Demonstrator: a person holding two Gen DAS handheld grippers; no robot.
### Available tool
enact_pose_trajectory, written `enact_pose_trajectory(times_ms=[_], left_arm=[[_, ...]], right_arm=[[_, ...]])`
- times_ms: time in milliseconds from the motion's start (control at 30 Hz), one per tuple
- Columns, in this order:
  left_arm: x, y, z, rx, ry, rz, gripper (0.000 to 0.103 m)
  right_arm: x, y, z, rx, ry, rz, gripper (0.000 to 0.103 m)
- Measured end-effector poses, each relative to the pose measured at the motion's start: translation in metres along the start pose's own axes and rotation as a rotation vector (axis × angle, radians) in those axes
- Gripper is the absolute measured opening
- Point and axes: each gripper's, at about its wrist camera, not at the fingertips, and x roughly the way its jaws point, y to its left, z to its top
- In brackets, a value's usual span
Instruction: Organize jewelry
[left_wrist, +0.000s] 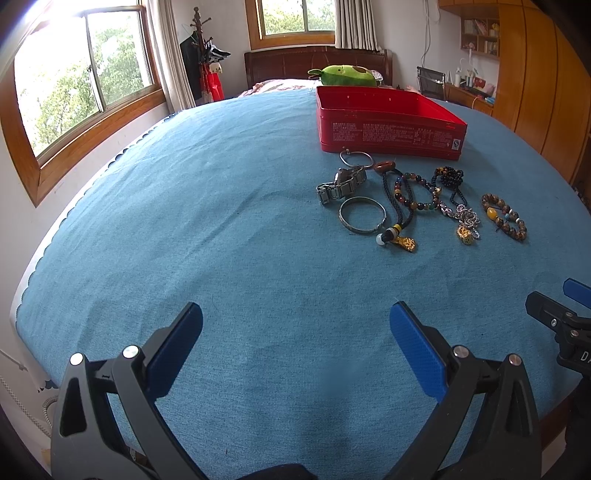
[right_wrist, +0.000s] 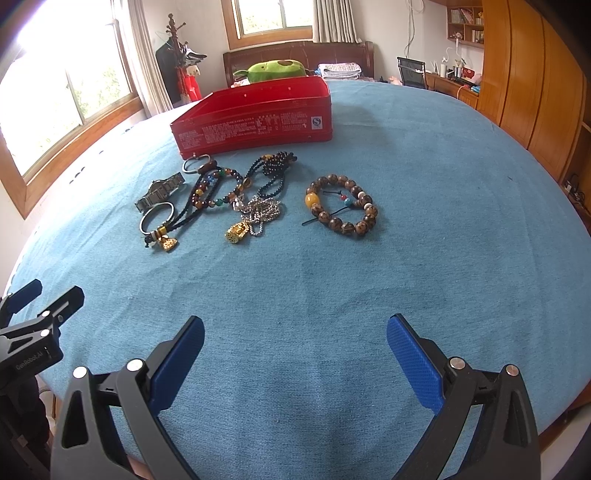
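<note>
A red tin box (left_wrist: 388, 129) (right_wrist: 255, 122) stands open on the blue tablecloth (left_wrist: 221, 240) (right_wrist: 443, 221). In front of it lie several pieces of jewelry: a metal watch (left_wrist: 341, 184) (right_wrist: 160, 192), a silver bangle (left_wrist: 362, 214) (right_wrist: 157, 218), a black cord necklace with a gold pendant (left_wrist: 400, 236) (right_wrist: 166, 242), a silver chain with a gold charm (left_wrist: 465, 221) (right_wrist: 255, 218), and a brown bead bracelet (left_wrist: 504, 218) (right_wrist: 341, 205). My left gripper (left_wrist: 295, 332) is open, well short of the jewelry. My right gripper (right_wrist: 295, 350) is open too, holding nothing.
A green plush toy (left_wrist: 345, 75) (right_wrist: 275, 70) lies behind the box. The right gripper's tip (left_wrist: 561, 314) shows at the edge of the left wrist view, and the left gripper's tip (right_wrist: 37, 317) in the right wrist view. Windows on the left, wooden wardrobe on the right.
</note>
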Motion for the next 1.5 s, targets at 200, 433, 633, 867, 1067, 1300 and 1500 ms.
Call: enact_pose_trajectory(times_ms=[200, 433, 633, 867, 1067, 1300, 1500], left_arm=[[0.000, 0.000, 0.000, 0.000, 0.000, 0.001, 0.100], [0.000, 0.000, 0.000, 0.001, 0.001, 0.001, 0.100], [0.001, 0.002, -0.001, 0.001, 0.003, 0.001, 0.100], [0.007, 0.006, -0.003, -0.002, 0.007, -0.006, 0.100], [0.019, 0.022, 0.000, -0.034, 0.059, -0.112, 0.100], [0.041, 0.043, 0.011, -0.103, 0.174, -0.250, 0.099], [0.051, 0.041, 0.036, -0.106, 0.191, -0.244, 0.099]], right_arm=[[-0.001, -0.001, 0.000, -0.002, -0.001, 0.001, 0.099], [-0.002, -0.001, 0.001, -0.002, -0.001, 0.000, 0.099], [-0.002, -0.001, 0.001, -0.002, -0.002, 0.001, 0.099], [-0.002, -0.003, 0.005, -0.006, -0.022, 0.013, 0.099], [-0.006, -0.011, 0.015, -0.013, -0.049, 0.046, 0.099], [-0.004, -0.026, 0.038, 0.005, -0.037, 0.106, 0.099], [0.012, -0.038, 0.057, 0.046, 0.020, 0.178, 0.099]])
